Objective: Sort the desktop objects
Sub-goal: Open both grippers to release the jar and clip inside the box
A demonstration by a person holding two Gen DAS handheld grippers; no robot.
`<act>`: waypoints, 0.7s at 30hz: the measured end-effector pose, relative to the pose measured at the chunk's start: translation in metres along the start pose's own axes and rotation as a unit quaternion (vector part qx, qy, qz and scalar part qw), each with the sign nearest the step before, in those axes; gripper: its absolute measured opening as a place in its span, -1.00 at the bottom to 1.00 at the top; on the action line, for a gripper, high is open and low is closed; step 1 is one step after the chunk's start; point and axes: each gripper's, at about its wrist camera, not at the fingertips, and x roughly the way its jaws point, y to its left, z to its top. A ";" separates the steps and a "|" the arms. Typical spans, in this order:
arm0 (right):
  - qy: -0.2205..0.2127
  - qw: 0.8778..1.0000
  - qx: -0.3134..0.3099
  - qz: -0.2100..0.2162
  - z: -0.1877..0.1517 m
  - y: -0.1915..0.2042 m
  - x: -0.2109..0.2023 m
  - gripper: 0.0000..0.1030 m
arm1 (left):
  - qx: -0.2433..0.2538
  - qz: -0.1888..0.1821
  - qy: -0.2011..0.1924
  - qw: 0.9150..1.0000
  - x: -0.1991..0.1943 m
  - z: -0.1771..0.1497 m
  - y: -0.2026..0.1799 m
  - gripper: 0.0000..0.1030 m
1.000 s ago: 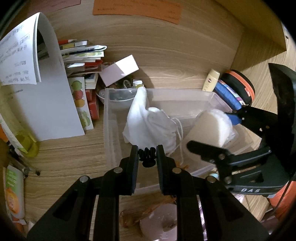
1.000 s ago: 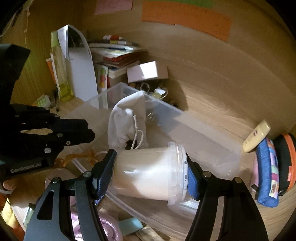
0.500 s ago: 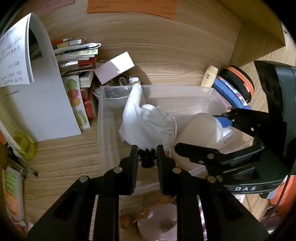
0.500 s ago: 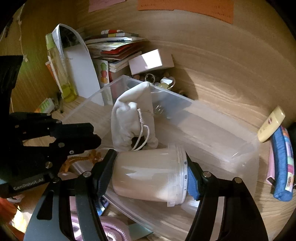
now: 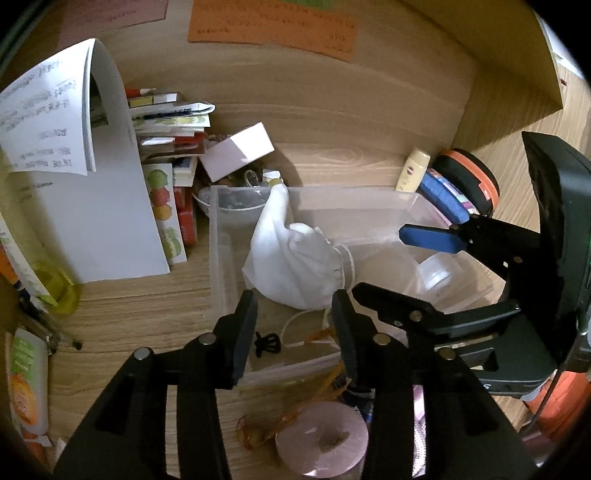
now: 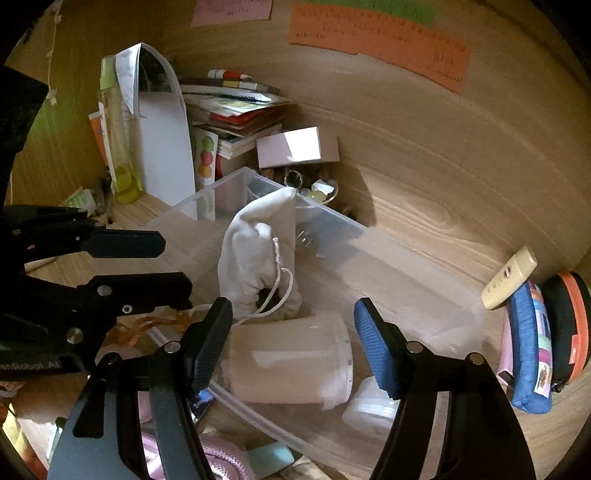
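The left claw point(image 5: 295, 325) had just been opening; its jaws stood apart above the small black clip point(image 5: 266, 343) lying in the clear bin point(image 5: 221, 258). The right claw point(image 6: 291, 332) stood apart around the tub point(image 6: 288, 362), lying in the bin beside the white pouch point(image 6: 258, 254).

Counting by kind, both views. Two hand-held grippers are showing: left hand-held gripper point(image 5: 293, 314), right hand-held gripper point(image 6: 293, 332). One clear plastic bin point(image 5: 218, 266) is sitting on the table point(image 5: 129, 314). Inside it are lying one white drawstring pouch point(image 5: 295, 262), one frosted lidded tub point(image 6: 288, 362), one small black hair claw point(image 5: 266, 342). One stack of books point(image 6: 236, 110) is standing behind. One white box point(image 5: 238, 151). One cream tube point(image 6: 509, 282). One blue pouch point(image 6: 524, 343). One orange-rimmed black case point(image 6: 569, 325). Two orange paper notes are hanging on the wall, only one point(image 5: 273, 22) wholly visible.
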 end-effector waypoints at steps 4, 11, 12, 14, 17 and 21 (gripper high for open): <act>0.001 1.000 0.001 -0.014 -0.001 0.000 -0.006 0.34 | 0.003 0.000 -0.014 1.000 -0.007 -0.001 -0.002 0.05; -0.015 0.999 0.013 -0.034 -0.012 -0.005 -0.029 0.58 | 0.017 0.024 -0.041 0.999 -0.019 -0.003 -0.005 0.32; -0.015 0.999 0.018 -0.032 -0.014 -0.006 -0.032 0.59 | 0.017 0.030 -0.045 0.998 -0.021 -0.003 -0.005 0.41; -0.016 0.999 0.029 -0.029 -0.019 -0.007 -0.039 0.60 | 0.017 0.039 -0.049 0.998 -0.024 -0.004 -0.005 0.45; -0.020 0.999 0.040 -0.031 -0.027 -0.009 -0.051 0.60 | 0.022 0.049 -0.049 0.997 -0.029 -0.006 -0.006 0.46; -0.030 0.998 0.048 -0.037 -0.039 -0.012 -0.067 0.61 | 0.028 0.055 -0.053 0.997 -0.040 -0.011 -0.006 0.60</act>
